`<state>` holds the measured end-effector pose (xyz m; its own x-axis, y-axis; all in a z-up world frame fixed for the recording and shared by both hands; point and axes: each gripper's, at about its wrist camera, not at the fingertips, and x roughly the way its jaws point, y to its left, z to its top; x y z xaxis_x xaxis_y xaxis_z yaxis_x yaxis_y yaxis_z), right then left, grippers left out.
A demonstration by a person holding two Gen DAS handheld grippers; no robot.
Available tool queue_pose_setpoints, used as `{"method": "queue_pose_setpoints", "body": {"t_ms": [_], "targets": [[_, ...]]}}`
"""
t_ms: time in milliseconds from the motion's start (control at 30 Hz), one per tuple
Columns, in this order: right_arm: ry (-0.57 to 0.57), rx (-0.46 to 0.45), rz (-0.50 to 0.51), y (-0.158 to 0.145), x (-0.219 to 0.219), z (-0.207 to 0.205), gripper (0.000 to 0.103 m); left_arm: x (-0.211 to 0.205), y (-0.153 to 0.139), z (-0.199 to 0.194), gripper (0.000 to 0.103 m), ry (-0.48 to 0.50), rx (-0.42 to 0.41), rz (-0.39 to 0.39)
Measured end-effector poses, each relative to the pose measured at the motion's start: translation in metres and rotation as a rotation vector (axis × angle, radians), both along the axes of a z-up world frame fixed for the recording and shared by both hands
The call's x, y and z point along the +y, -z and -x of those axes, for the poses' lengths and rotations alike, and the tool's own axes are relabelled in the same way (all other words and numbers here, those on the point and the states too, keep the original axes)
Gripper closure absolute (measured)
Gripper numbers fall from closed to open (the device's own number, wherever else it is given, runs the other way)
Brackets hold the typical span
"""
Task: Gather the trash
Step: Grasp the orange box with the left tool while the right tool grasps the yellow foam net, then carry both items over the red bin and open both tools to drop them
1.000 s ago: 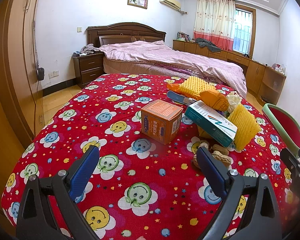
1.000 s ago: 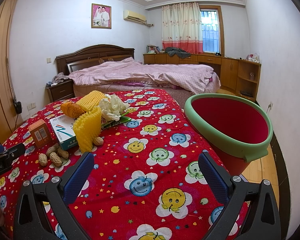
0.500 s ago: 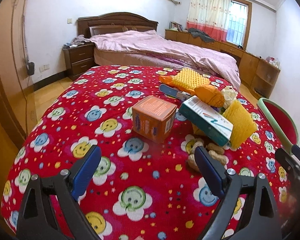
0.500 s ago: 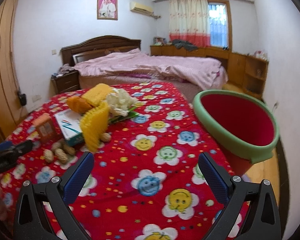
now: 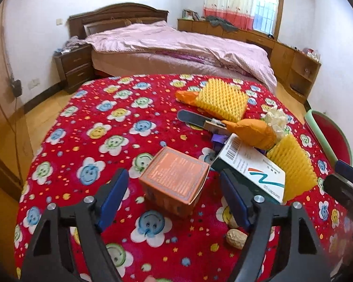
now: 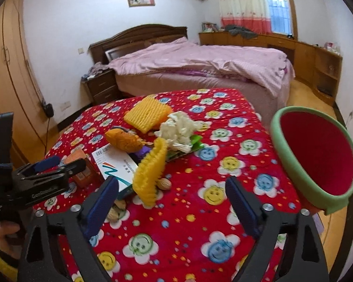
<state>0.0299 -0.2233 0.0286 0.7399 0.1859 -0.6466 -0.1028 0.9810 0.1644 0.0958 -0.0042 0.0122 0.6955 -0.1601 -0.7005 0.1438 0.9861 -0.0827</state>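
An orange box (image 5: pixel 174 179) stands on the red flowered tablecloth (image 5: pixel 87 127), right between the open fingers of my left gripper (image 5: pixel 174 197). A white medicine box (image 5: pixel 249 162) leans beside it, with yellow foam nets (image 5: pixel 291 166), an orange wrapper (image 5: pixel 254 134), crumpled white paper (image 6: pixel 178 131) and peanuts (image 5: pixel 235 236) around. My right gripper (image 6: pixel 171 205) is open and empty above the cloth, near a yellow foam net (image 6: pixel 150 169). The red bin with a green rim (image 6: pixel 317 159) tilts at the right.
A bed with a pink cover (image 6: pixel 200 61) stands behind the table, a nightstand (image 5: pixel 74 67) to its left. Wooden cabinets (image 6: pixel 317 58) line the right wall. A wardrobe (image 6: pixel 9 70) stands at the left.
My left gripper has moved forward and down, so the orange box now sits between its fingers. My right gripper has moved left toward the trash pile. The bin has shifted right in view.
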Motion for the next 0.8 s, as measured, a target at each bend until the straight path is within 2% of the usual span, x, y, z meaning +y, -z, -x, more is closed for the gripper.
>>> {"method": "queue_pose_setpoints", "body": {"t_ms": [33,100,133,200,233,300,333,500,800], "targets": [[-0.014,0.013,-0.008,0.003,0.003,-0.003,0.018,-0.001,0.002,-0.001,0.029,0.009,0.008,0.006],[-0.030,0.039,-0.009,0.007,0.009,-0.010,0.040,-0.002,0.006,-0.004,0.038,0.028,0.028,0.022],[-0.036,0.053,-0.010,0.010,0.011,-0.014,0.045,-0.002,0.008,-0.005,0.042,0.039,0.036,0.031],[-0.044,0.080,-0.012,0.016,0.012,-0.019,0.065,-0.002,0.007,-0.002,0.042,0.047,0.022,0.047],[-0.048,0.095,-0.020,0.018,0.013,-0.021,0.069,-0.002,0.006,0.000,0.043,0.056,0.014,0.058],[-0.058,0.114,-0.042,0.022,0.012,-0.023,0.085,-0.001,0.004,0.003,0.043,0.062,0.001,0.068],[-0.058,0.120,-0.053,0.023,0.011,-0.024,0.089,-0.001,0.003,0.005,0.043,0.058,-0.005,0.069],[-0.059,0.085,-0.067,0.014,0.008,-0.013,0.093,0.003,-0.010,0.016,0.043,0.049,-0.028,0.101],[-0.035,-0.015,-0.067,-0.026,-0.006,0.017,0.093,-0.005,-0.048,0.036,0.043,0.063,-0.071,0.125]]}}
